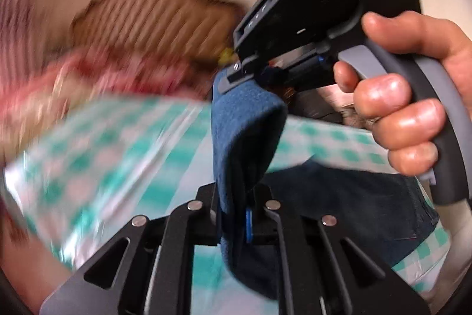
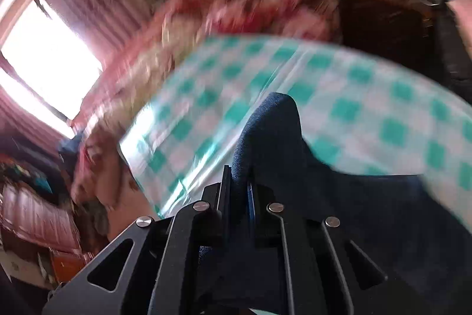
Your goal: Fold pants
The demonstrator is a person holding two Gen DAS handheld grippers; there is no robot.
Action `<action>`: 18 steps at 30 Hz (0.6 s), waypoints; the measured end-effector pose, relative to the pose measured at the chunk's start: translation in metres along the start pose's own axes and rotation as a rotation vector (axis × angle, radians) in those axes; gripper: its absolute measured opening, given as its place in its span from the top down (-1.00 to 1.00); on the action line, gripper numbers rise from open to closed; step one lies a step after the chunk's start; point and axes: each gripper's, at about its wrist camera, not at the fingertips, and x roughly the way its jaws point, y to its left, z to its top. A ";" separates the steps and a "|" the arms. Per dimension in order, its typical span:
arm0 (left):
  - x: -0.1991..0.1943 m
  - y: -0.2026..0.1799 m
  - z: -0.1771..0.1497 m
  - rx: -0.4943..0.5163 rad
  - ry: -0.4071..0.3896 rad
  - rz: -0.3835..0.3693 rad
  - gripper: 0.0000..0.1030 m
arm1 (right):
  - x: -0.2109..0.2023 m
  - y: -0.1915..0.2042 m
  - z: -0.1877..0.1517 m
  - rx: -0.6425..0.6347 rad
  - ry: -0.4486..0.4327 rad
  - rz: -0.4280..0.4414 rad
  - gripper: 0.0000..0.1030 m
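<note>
The dark blue pants [image 1: 244,132] are lifted above a table with a green-and-white checked cloth [image 1: 118,143]. My left gripper [image 1: 236,205] is shut on a fold of the pants. The right gripper [image 1: 236,73] shows ahead in the left wrist view, held by a hand [image 1: 404,108], and is shut on the far end of the same strip of fabric. In the right wrist view my right gripper [image 2: 239,191] is shut on the pants [image 2: 271,138], which rise in a peak and drape to the right. Both views are motion-blurred.
The checked tablecloth [image 2: 339,96] fills the middle of both views. Behind it are a red floral cloth [image 2: 250,8], a brown wooden piece [image 1: 159,16], a bright window [image 2: 44,58] at left and a dark cabinet [image 2: 383,25] at right.
</note>
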 end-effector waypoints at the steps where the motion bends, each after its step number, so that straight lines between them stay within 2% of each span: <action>1: -0.004 -0.032 0.008 0.064 -0.038 -0.019 0.80 | -0.025 -0.018 -0.002 0.026 -0.030 0.006 0.80; 3: -0.006 -0.090 0.012 0.169 -0.088 -0.059 0.80 | -0.077 -0.065 -0.018 0.088 -0.087 -0.001 0.80; 5: 0.001 -0.152 0.000 0.255 -0.094 -0.124 0.80 | -0.113 -0.112 -0.041 0.145 -0.120 -0.040 0.80; 6: 0.006 -0.178 -0.010 0.291 -0.089 -0.148 0.80 | -0.130 -0.146 -0.064 0.190 -0.135 -0.074 0.80; 8: 0.023 -0.233 -0.042 0.372 -0.049 -0.193 0.80 | -0.138 -0.197 -0.100 0.281 -0.137 -0.111 0.80; 10: 0.042 -0.272 -0.078 0.445 -0.009 -0.198 0.80 | -0.132 -0.252 -0.139 0.354 -0.120 -0.129 0.80; 13: 0.069 -0.301 -0.127 0.548 0.085 -0.177 0.71 | -0.094 -0.308 -0.182 0.424 -0.037 -0.137 0.80; 14: 0.073 -0.305 -0.143 0.599 0.101 -0.165 0.57 | -0.083 -0.318 -0.191 0.436 -0.017 -0.138 0.79; 15: 0.072 -0.308 -0.155 0.646 0.085 -0.147 0.34 | -0.075 -0.328 -0.198 0.449 -0.004 -0.130 0.66; 17: 0.066 -0.311 -0.171 0.725 0.000 -0.075 0.19 | -0.074 -0.335 -0.200 0.455 -0.011 -0.098 0.63; 18: 0.063 -0.313 -0.178 0.769 -0.036 -0.048 0.18 | -0.077 -0.336 -0.197 0.450 -0.016 -0.087 0.58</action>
